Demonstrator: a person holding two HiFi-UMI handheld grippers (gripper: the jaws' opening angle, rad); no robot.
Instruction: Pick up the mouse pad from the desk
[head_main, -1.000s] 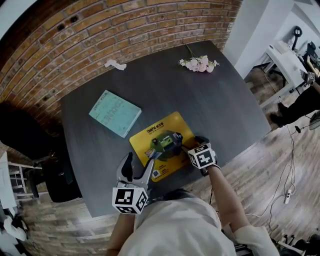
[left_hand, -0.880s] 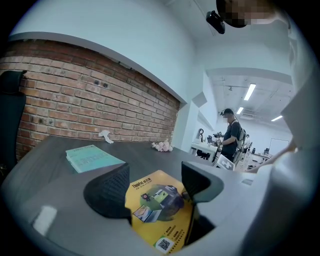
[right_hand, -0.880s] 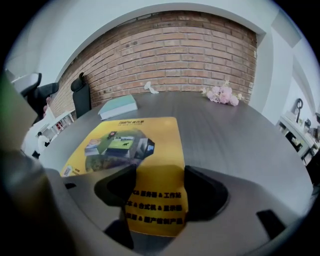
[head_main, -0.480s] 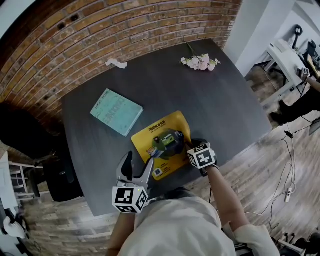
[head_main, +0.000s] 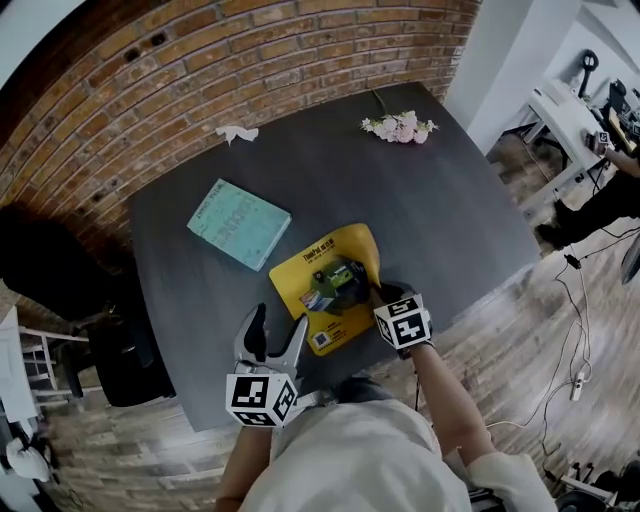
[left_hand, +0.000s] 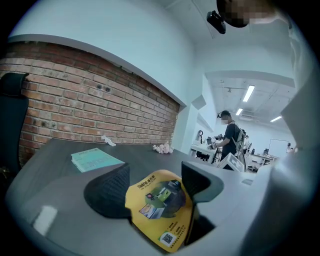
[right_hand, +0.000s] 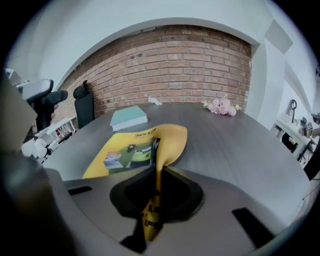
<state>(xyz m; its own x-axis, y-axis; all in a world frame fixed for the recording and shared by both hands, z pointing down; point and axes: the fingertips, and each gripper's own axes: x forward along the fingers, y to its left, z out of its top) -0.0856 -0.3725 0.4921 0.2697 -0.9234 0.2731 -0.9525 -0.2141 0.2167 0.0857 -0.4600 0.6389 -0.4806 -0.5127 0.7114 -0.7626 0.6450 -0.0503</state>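
The dark grey desk (head_main: 450, 220) has a faint wood grain and carries 4 things. A teal booklet (head_main: 238, 224) lies flat, left of the middle. A crumpled white paper scrap (head_main: 236, 133) sits at the far edge on the left. A sprig of pink flowers (head_main: 398, 126) lies at the far right corner, well apart from the rest. Toward the near edge lies the yellow mouse pad (head_main: 325, 280), just beside the booklet's near corner. Its left part is flat on the top and its right edge is curled up off it.

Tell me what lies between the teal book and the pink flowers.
Nothing; the head view shows only bare desk between book and flowers.
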